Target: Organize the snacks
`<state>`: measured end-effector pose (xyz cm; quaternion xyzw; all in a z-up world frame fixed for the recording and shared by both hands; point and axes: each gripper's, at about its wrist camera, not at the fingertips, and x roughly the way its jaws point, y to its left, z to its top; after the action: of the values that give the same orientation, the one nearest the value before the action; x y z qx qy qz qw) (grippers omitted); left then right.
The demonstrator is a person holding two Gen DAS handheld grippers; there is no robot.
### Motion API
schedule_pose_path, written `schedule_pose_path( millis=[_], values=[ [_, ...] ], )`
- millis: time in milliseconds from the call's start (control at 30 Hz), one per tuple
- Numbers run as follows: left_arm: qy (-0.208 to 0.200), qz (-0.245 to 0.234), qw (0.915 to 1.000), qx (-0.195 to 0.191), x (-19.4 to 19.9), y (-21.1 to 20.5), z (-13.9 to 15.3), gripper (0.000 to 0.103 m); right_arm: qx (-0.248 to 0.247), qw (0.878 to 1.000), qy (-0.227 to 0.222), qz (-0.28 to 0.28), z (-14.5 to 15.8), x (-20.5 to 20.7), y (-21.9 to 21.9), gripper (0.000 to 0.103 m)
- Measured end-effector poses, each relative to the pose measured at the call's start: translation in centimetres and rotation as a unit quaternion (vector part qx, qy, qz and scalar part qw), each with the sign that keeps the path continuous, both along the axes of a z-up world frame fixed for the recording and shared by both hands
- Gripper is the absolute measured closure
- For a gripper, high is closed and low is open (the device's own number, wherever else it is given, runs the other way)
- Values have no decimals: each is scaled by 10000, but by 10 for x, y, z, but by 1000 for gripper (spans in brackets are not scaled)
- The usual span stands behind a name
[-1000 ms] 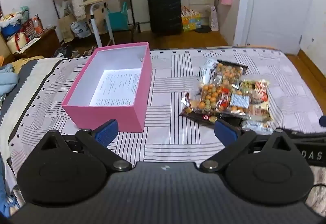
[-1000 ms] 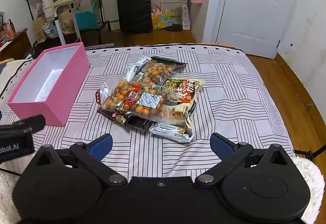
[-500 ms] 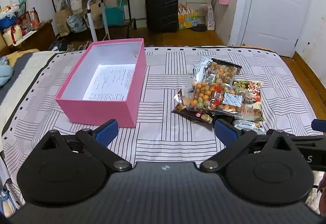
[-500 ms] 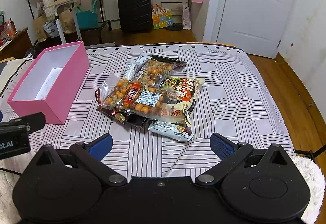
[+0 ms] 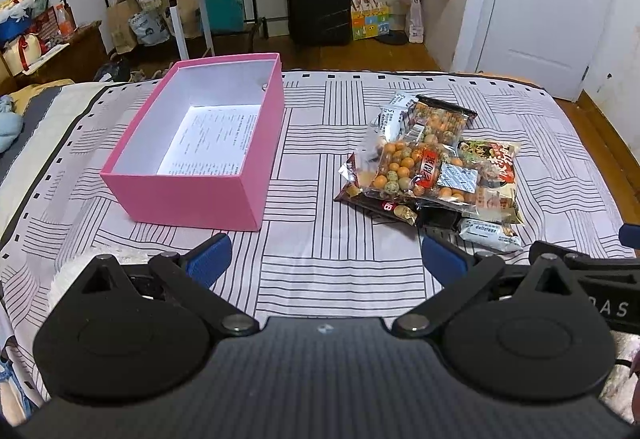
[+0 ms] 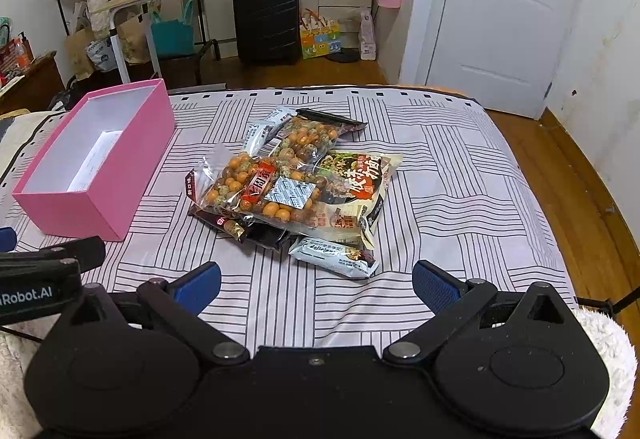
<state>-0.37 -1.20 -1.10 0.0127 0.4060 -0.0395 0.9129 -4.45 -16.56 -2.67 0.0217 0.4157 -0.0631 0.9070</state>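
One pink box (image 5: 192, 195), six snack packets (image 6: 264, 191) (overlapping, roughly).

Left gripper (image 5: 326, 253) swung rightward and levelled, pink box (image 5: 192, 195) now nearer centre of view. Right gripper (image 6: 316, 281) eased slightly closer toward snack pile (image 6: 296, 183).

Left gripper (image 5: 324, 259): seen along the lower edge of the left wrist view, black body filling the bottom of the frame, both linkage arms spread outward; blue-padded fingers (image 5: 208, 253) held wide apart at lower left and lower right of centre, nothing gripped between them. Part of its black housing is also seen at the left edge of the right wrist view. Right gripper (image 6: 316, 283): seen along the lower edge of the right wrist view, same black body and spread linkages; blue-padded fingers (image 6: 434, 285) held wide apart, nothing gripped. Both are held level, side by side.
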Motion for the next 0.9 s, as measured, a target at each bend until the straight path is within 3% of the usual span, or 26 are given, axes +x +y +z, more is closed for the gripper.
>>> schedule_pose_path(
  millis=[500,900],
  values=[
    [-66,-51,9998,-152,-8,3,7,0,-121,9999,-97,-26,3,-5,0,0],
    [-606,-48,9981,-46,-18,0,-3,0,-208,9993,-307,68,6,-12,3,0]
  ],
)
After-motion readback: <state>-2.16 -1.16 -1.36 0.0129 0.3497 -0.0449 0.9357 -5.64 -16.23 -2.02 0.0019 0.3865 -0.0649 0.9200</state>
